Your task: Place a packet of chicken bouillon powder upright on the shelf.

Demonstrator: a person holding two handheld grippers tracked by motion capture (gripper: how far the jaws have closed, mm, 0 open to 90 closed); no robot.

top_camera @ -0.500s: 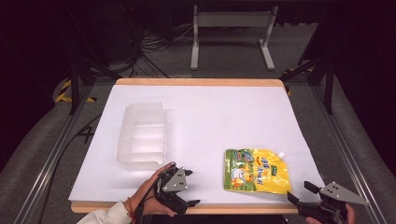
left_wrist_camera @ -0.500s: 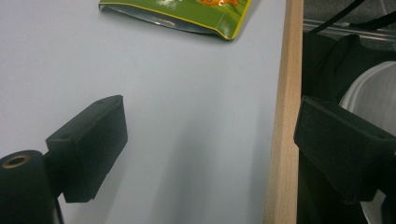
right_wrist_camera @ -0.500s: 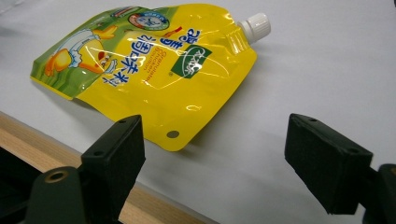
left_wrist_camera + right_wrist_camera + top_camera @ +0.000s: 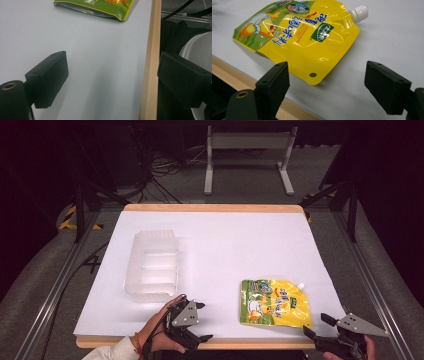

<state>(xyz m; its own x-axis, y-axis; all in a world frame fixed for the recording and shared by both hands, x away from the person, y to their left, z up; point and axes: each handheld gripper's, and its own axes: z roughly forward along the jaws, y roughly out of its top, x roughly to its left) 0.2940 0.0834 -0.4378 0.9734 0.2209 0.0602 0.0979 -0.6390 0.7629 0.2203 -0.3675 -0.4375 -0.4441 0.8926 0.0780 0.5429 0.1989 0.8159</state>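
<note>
Right gripper (image 4: pixel 316 326), jaws wide and empty, sits seemingly just short of pouch (image 4: pixel 274 302).

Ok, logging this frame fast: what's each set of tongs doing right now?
Left tongs: open, holding nothing, at the table's near edge.
Right tongs: open, holding nothing, aimed at the yellow pouch.

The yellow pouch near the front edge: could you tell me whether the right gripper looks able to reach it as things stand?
Probably yes: the right gripper is open and aimed at the yellow pouch, with bare table between.
</note>
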